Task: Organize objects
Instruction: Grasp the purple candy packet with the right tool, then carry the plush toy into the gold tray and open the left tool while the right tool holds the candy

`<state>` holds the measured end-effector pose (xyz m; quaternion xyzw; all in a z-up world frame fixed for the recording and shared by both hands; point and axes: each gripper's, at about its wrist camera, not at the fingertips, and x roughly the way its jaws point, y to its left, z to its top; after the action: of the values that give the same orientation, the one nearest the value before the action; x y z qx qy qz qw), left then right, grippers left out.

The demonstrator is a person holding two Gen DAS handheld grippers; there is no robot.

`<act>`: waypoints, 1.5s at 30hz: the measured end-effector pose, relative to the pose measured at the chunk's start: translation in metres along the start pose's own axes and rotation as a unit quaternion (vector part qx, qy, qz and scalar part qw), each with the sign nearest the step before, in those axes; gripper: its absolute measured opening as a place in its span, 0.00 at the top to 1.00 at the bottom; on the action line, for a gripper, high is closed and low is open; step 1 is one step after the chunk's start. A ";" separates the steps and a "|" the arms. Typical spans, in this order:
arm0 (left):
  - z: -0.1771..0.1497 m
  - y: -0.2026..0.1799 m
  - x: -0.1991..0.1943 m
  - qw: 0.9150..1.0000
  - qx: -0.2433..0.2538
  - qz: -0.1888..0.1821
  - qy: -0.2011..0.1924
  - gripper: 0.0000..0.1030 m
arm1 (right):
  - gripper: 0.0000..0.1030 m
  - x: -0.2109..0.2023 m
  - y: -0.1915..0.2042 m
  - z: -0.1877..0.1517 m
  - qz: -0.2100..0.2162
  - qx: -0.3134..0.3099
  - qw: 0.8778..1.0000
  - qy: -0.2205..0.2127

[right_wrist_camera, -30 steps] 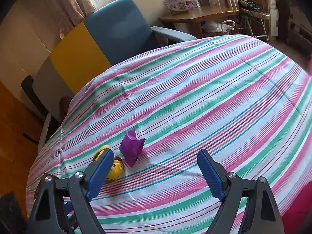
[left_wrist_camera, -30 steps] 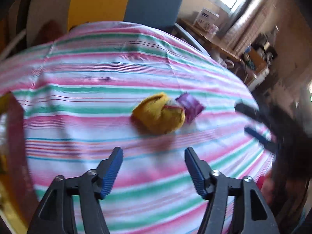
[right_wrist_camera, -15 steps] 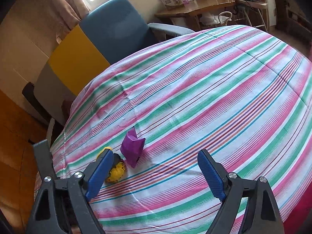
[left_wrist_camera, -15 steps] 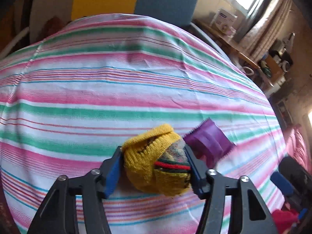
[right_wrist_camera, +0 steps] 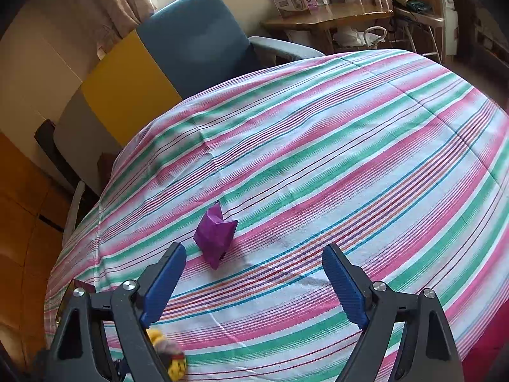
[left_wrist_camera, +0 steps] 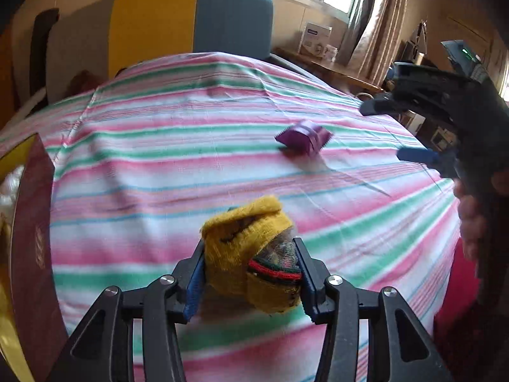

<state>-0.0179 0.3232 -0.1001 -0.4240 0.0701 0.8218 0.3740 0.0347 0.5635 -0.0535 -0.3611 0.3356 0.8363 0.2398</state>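
box (left_wrist_camera: 28, 238) at left, contents unclear; left gripper (left_wrist_camera: 249, 273) closing on yellow sock (left_wrist_camera: 248, 254); right gripper (right_wrist_camera: 254, 281) spread.

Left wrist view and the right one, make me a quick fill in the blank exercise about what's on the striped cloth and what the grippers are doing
1. The left gripper is closing its jaws on a rolled-up sock that is mostly ____ in colour.
2. The purple packet lies on the ____ tablecloth.
3. The right gripper has ____ between its fingers.

Missing words: yellow; striped; nothing
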 end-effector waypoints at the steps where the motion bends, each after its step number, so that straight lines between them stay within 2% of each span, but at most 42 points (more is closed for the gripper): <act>1: -0.001 0.005 0.003 1.000 -0.017 -0.014 0.005 0.51 | 0.14 0.000 0.002 -0.001 -0.001 -0.006 1.000 0.000; 2: -0.003 0.010 0.005 0.999 -0.033 -0.026 0.004 0.51 | 0.14 0.001 0.005 -0.002 -0.002 -0.015 1.000 0.001; 6: -0.005 0.011 0.007 0.999 -0.033 -0.036 -0.010 0.51 | 0.15 0.006 0.026 -0.012 -0.012 -0.078 0.997 0.007; 9: -0.007 0.018 0.007 0.997 -0.044 -0.054 -0.010 0.50 | 0.16 0.009 0.048 -0.023 -0.025 -0.152 0.988 0.003; 12: -0.008 0.017 0.008 0.998 -0.042 -0.055 -0.013 0.50 | 0.18 0.017 0.063 -0.030 -0.032 -0.203 0.979 0.014; 14: -0.008 0.017 0.007 0.997 -0.042 -0.056 -0.014 0.49 | 0.21 0.024 0.071 -0.031 -0.044 -0.239 0.970 0.023; 17: -0.008 0.018 0.008 0.997 -0.044 -0.060 -0.016 0.49 | 0.21 0.040 0.086 -0.024 -0.075 -0.302 0.950 0.025; 20: -0.009 0.019 0.009 0.997 -0.045 -0.062 -0.017 0.49 | 0.20 0.063 0.095 -0.014 -0.087 -0.342 0.934 0.063; 22: -0.009 0.019 0.009 0.997 -0.046 -0.064 -0.017 0.49 | 0.19 0.080 0.101 -0.008 -0.111 -0.371 0.920 0.070; 24: -0.009 0.020 0.010 0.996 -0.048 -0.068 -0.018 0.49 | 0.19 0.095 0.103 -0.002 -0.120 -0.381 0.913 0.078; 25: -0.009 0.021 0.010 0.996 -0.050 -0.070 -0.018 0.49 | 0.20 0.104 0.102 0.000 -0.119 -0.380 0.913 0.093; 26: -0.009 0.022 0.010 0.996 -0.051 -0.071 -0.019 0.49 | 0.26 0.111 0.100 0.000 -0.116 -0.375 0.913 0.110; 27: -0.009 0.021 0.011 0.996 -0.051 -0.071 -0.019 0.49 | 0.63 0.118 0.096 -0.001 -0.110 -0.365 0.915 0.132; 28: -0.009 0.021 0.011 0.996 -0.050 -0.070 -0.019 0.49 | 0.66 0.116 0.096 -0.001 -0.096 -0.356 0.920 0.131; 31: -0.009 0.021 0.011 0.996 -0.050 -0.071 -0.020 0.49 | 0.67 0.102 0.091 -0.006 -0.069 -0.332 0.932 0.129; 37: -0.007 0.020 0.012 0.996 -0.048 -0.069 -0.021 0.49 | 0.67 0.069 0.070 -0.043 -0.028 -0.292 0.943 0.155; 40: -0.007 0.021 0.011 0.996 -0.048 -0.068 -0.021 0.49 | 0.67 0.059 0.062 -0.055 -0.022 -0.287 0.946 0.147; 45: -0.008 0.020 0.010 0.997 -0.046 -0.065 -0.022 0.49 | 0.67 0.057 0.059 -0.056 -0.023 -0.291 0.948 0.130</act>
<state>-0.0302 0.3112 -0.1164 -0.4263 -0.0031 0.8073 0.4080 -0.0148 0.4924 -0.1030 -0.5283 0.0974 0.8378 0.0977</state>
